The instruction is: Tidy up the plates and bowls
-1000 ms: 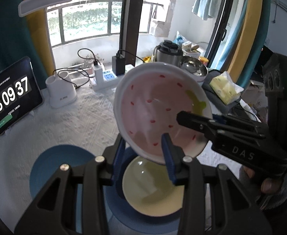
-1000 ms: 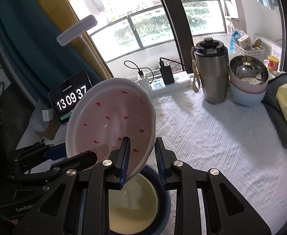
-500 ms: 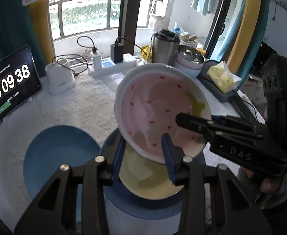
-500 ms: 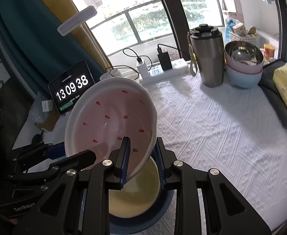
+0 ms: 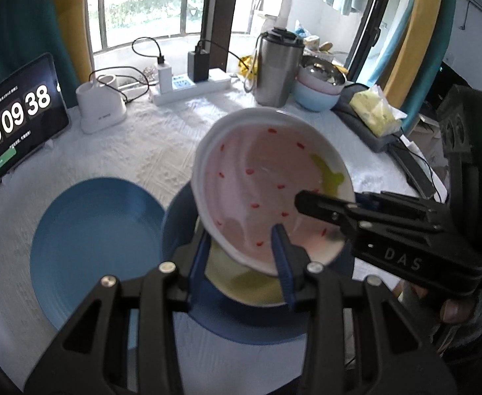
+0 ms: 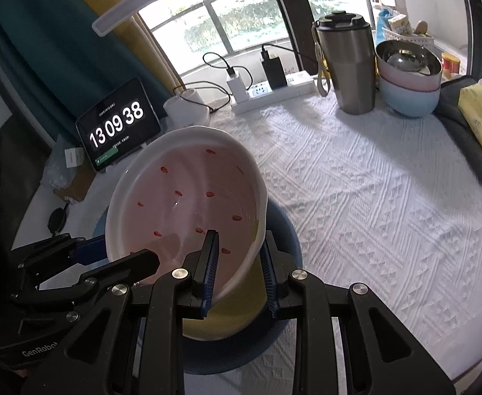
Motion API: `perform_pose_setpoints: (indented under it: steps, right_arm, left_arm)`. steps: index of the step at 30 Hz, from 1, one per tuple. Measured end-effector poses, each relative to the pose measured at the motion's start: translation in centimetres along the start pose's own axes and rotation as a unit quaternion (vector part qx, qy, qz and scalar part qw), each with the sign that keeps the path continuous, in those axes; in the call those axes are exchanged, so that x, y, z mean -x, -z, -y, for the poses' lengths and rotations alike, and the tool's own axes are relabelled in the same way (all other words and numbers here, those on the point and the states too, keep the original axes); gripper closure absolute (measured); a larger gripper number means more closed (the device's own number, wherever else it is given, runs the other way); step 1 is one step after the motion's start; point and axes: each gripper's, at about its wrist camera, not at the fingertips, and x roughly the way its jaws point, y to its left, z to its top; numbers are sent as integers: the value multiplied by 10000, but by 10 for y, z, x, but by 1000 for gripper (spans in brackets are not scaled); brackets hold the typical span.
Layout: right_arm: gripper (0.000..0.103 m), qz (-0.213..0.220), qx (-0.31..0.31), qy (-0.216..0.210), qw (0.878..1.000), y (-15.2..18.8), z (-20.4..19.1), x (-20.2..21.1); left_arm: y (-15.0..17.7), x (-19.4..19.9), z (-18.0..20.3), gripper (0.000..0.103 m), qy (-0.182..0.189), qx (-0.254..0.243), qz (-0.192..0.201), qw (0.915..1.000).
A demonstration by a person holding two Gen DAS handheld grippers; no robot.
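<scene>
2 grippers hold 1 pink bowl up over a yellow bowl.

The left gripper (image 5: 241, 256) and right gripper (image 6: 239, 263) are each clamped on the rim of the tilted pink bowl (image 5: 267, 184). The yellow bowl (image 6: 231, 312) sits on a dark blue plate (image 5: 241, 322), near a light blue plate (image 5: 92, 243) on the white surface (image 6: 372, 197).

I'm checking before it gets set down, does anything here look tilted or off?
The pink red-flecked bowl is steeply tilted, pinched at its rim by both tongs above the yellow bowl. No spill or damage shows.
</scene>
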Motion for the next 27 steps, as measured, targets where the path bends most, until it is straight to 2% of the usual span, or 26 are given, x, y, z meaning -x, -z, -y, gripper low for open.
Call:
perform_pose_setpoints:
  steps: [9, 18, 27]
  right_arm:
    - [75, -268, -59, 44, 9996, 15, -2, -7]
    - [75, -298, 12, 238, 9993, 20, -7, -6]
    - [75, -274, 150, 386, 9988, 21, -12, -6]
  left_arm:
    - [14, -4, -3, 64, 42, 34, -153, 9999]
    - [24, -14, -6, 63, 14, 6, -383, 9993]
    - [25, -5, -5, 62, -214, -132, -174, 9995]
